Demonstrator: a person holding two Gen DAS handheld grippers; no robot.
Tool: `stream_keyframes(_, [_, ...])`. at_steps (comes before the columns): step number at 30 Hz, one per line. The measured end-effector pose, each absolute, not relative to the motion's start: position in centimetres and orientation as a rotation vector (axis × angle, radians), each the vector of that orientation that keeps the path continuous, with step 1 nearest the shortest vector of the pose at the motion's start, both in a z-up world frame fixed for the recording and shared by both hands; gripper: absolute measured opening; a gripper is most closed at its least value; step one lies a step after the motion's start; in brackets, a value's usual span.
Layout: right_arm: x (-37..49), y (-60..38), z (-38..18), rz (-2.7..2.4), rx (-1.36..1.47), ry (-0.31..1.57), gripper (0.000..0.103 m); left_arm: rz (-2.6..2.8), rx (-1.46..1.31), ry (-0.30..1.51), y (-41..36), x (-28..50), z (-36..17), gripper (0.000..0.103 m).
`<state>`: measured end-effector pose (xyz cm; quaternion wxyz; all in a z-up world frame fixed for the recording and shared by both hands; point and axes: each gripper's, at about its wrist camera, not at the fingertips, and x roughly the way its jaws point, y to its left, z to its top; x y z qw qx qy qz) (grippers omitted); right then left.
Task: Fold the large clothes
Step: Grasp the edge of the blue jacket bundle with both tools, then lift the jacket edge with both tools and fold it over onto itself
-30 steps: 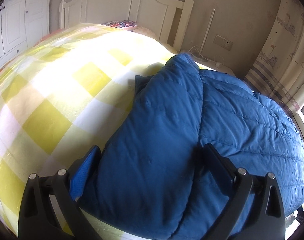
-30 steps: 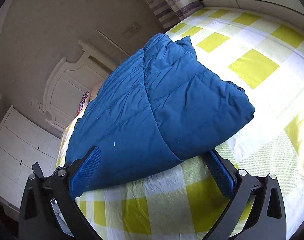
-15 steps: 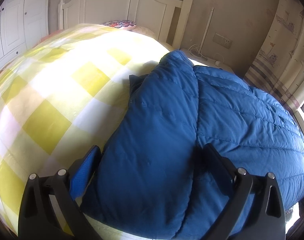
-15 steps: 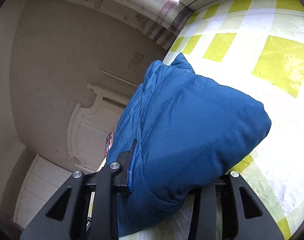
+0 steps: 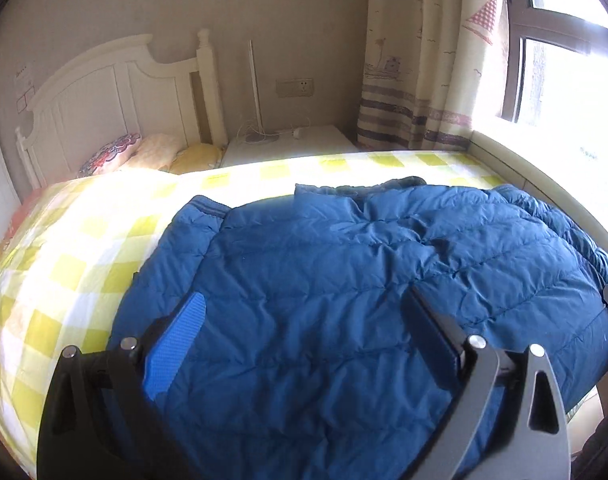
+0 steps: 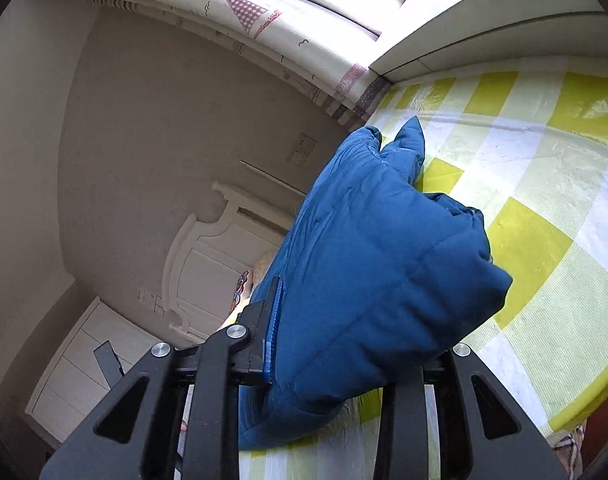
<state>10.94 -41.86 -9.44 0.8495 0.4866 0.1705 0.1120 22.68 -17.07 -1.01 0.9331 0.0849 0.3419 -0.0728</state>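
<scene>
The blue padded jacket [image 5: 343,280] is lying across the yellow-checked bed [image 5: 64,260]; being bulky, soft and slippery, it is best taken at a doubled edge. The right tongs [image 6: 335,344] are closing on such a fold, whereas a second earlier they were gaping wide. The left tongs [image 5: 304,340] are standing open above the jacket, now viewing it from farther back.

Black claw [image 5: 304,320], blue ribbed pads [image 5: 176,344]

A home bedroom: a bed [image 5: 84,248] in yellow-checked sheets, a white headboard [image 5: 116,92] with pillows [image 5: 152,152], a sailboat-print curtain [image 5: 423,60] beside a window [image 5: 563,60].
</scene>
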Motion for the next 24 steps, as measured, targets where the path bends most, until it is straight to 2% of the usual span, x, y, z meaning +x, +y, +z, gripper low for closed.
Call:
stream_keyframes(2, [10.6,-42.4,-8.9,0.223,1.019,0.344,0.032,-0.119,0.278,0.749,-20.0,21.6,-4.7,0.098])
stream_keyframes(3, [10.6,-42.6,-8.8,0.219,1.018,0.338,0.032,-0.100,0.308,0.670,-20.5,20.2,-5.8,0.098])
stream_keyframes(7, [10.7,-42.0,-6.9,0.158,0.932,0.329,0.032,-0.122,0.285,0.618,-19.1,16.9,-6.1,0.098])
stream_keyframes(10, [10.9,-39.1,-3.1,0.085,0.727,0.321,0.032,-0.246,0.419,0.543,-18.8,12.7,-7.2,0.096])
stream_keyframes(12, [11.1,-35.1,0.1,0.042,0.503,0.309,0.032,-0.352,0.442,0.567,-17.4,11.2,-7.1,0.092])
stream_keyframes(14, [11.7,-30.3,2.9,0.020,0.287,0.288,0.032,-0.534,0.211,0.676,-13.4,11.7,-5.5,0.093])
stream_keyframes(18, [12.4,-18.3,5.5,0.024,-0.208,0.235,0.032,-0.608,-0.406,0.712,0.3,15.7,-2.4,0.095])
stream_keyframes(21, [12.0,-8.8,2.8,0.067,-0.618,0.210,0.033,-0.627,-0.671,0.706,8.1,18.4,-2.4,0.097])
stream_keyframes(24, [11.5,-2.0,-4.2,0.174,-0.988,0.270,0.034,-0.658,-0.831,0.725,12.2,20.1,-3.6,0.100])
